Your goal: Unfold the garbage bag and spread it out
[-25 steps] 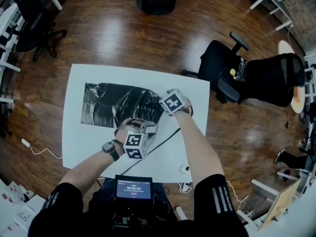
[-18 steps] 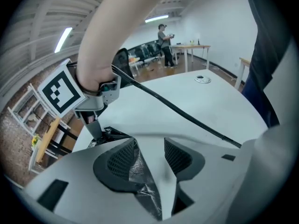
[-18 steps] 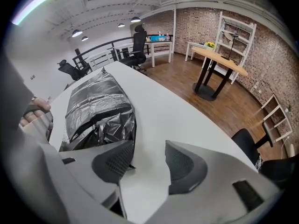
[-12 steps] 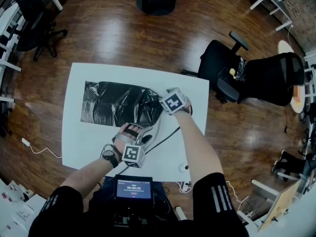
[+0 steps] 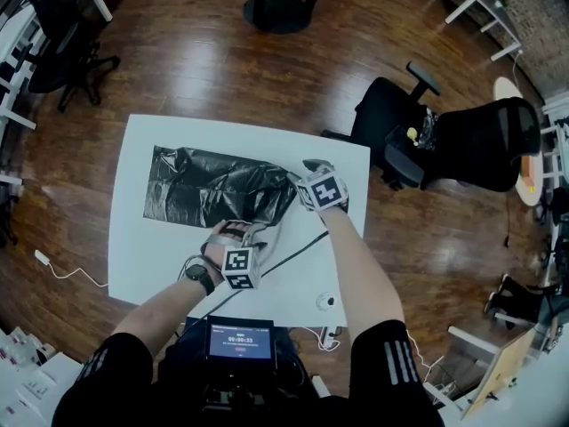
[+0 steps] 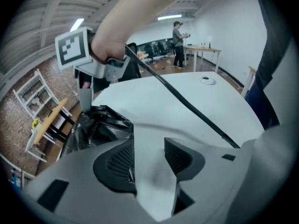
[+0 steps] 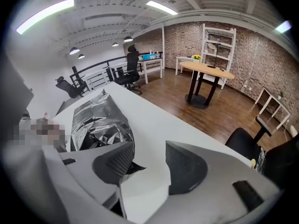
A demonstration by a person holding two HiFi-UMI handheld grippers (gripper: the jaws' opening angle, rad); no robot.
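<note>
Lower than a second ago over the white table (image 5: 133,256), at the near edge of the black garbage bag (image 5: 204,189) lying crumpled across its far half, the left gripper (image 6: 147,143) is hovering, its jaws having just been opening wide, nothing between them. The right gripper (image 7: 149,149) is hovering at the bag's right end, jaws apart, gripping nothing. A black cable (image 6: 187,107) is trailing across the table.

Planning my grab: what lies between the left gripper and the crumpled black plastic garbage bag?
Only bare white table before the garbage bag, in the left gripper view; the left gripper, jaws just opened, is empty.
</note>
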